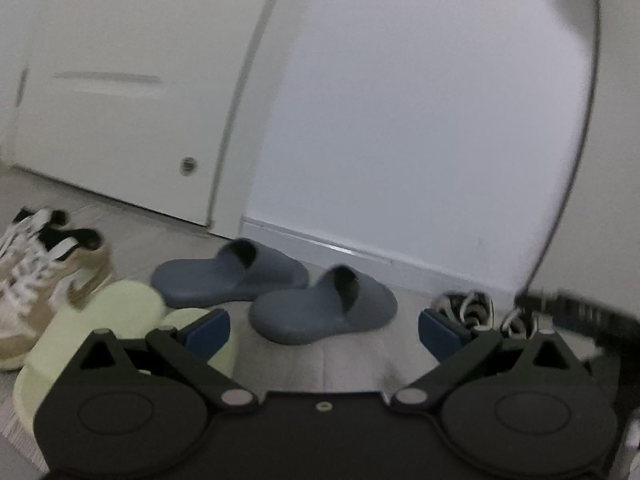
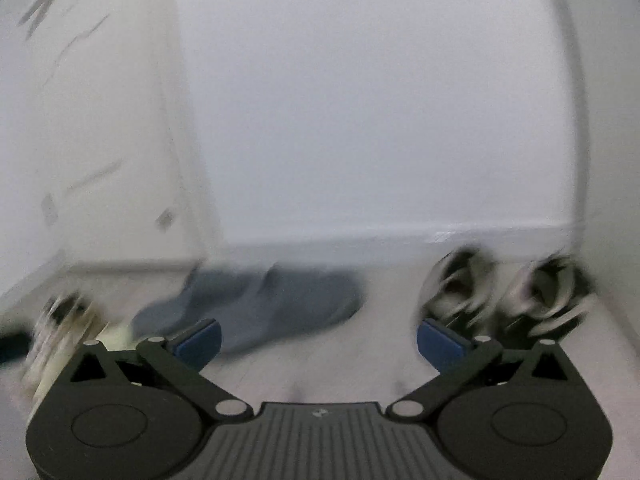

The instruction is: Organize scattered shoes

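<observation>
Two grey-blue slippers [image 1: 320,308] lie side by side on the floor near the wall, blurred in the right wrist view [image 2: 256,304]. Pale green slippers [image 1: 100,332] lie at the left, partly behind my left gripper [image 1: 324,330], which is open and empty. Tan and white sneakers [image 1: 44,276] stand at the far left. A dark and white pair of sneakers [image 2: 508,296] stands at the right by the wall; one of them [image 1: 468,308] shows in the left wrist view. My right gripper [image 2: 318,340] is open, nothing between its blue pads [image 2: 440,340].
A white door [image 1: 120,100] stands at the left and a white wall with a baseboard [image 1: 360,248] runs behind the shoes. The other gripper's dark body [image 1: 584,312] reaches in at the right edge. The right wrist view is heavily motion-blurred.
</observation>
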Demonstrator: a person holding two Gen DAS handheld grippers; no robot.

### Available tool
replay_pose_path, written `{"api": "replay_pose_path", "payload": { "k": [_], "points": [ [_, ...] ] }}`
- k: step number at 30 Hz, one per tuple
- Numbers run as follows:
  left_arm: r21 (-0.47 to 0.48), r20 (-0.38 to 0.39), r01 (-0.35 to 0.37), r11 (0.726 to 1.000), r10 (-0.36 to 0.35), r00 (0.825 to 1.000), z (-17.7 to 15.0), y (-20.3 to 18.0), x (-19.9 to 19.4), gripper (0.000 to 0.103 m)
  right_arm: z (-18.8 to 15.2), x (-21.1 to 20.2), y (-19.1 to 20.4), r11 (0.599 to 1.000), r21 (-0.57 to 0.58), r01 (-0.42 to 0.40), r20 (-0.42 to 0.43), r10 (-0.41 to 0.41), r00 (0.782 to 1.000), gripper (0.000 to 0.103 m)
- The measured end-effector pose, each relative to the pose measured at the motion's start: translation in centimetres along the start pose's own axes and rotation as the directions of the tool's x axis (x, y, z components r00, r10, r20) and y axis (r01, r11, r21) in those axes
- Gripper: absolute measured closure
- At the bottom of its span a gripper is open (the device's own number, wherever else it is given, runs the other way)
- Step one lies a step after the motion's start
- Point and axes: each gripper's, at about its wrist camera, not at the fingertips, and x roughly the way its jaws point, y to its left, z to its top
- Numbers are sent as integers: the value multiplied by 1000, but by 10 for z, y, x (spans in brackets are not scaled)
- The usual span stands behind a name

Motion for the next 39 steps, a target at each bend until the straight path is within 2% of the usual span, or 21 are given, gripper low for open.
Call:
{"api": "replay_pose_path", "payload": {
  "k": [2, 4, 6, 8, 11, 13, 15, 16, 20, 22, 24, 28, 31, 34, 39],
  "points": [
    [33, -30, 21, 999, -20, 999, 1, -8, 19, 2, -3, 7, -14, 998, 49, 34, 39, -36, 999, 0],
    [71, -78, 63, 996, -57, 995, 2, -16, 51, 6, -10, 19, -25, 993, 112, 48, 29, -51, 998, 0],
    [91, -129, 106, 990, -94, 987, 4, -20, 92, 28, -20, 34, -33, 979, 200, 48, -13, -46, 999, 0],
    [113, -157, 120, 986, -102, 982, 4, -23, 119, 37, -22, 37, -31, 982, 189, 22, 2, -23, 1000, 0],
    [176, -204, 126, 976, -89, 975, 1, -29, 180, 41, -21, 36, -30, 988, 155, 18, 19, -21, 1000, 0],
    [203, -259, 152, 967, -97, 961, -6, -35, 223, 40, -18, 34, -35, 986, 161, 33, 27, -37, 999, 0],
    [179, -304, 201, 963, -140, 942, -16, -39, 253, 38, -15, 32, -41, 980, 196, 34, 36, -42, 998, 0],
    [166, -309, 208, 964, -150, 939, -20, -40, 265, 38, -14, 31, -45, 974, 223, 35, 42, -46, 998, 0],
    [224, -293, 213, 951, -143, 945, -33, -52, 281, 36, -9, 24, -58, 968, 250, 37, 60, -53, 997, 0],
    [279, -262, 186, 942, -111, 959, -37, -61, 278, 38, -8, 22, -60, 966, 257, 34, 66, -52, 996, 0],
    [303, -217, 180, 936, -116, 969, -35, -67, 269, 38, -6, 20, -62, 960, 278, 25, 72, -47, 996, 0],
    [354, -183, 167, 920, -107, 977, -26, -72, 268, 35, -5, 15, -65, 953, 302, 13, 86, -40, 996, 0],
    [353, -179, 170, 920, -112, 977, -22, -72, 273, 35, -6, 15, -66, 951, 307, 25, 73, -50, 996, 0],
    [318, -139, 151, 936, -112, 984, -19, -68, 267, 35, -7, 17, -66, 951, 306, 36, 53, -54, 997, 0],
    [297, -151, 105, 949, -62, 987, -19, -56, 277, 34, -8, 19, -67, 948, 315, 43, 45, -60, 997, 0]
  ]
}}
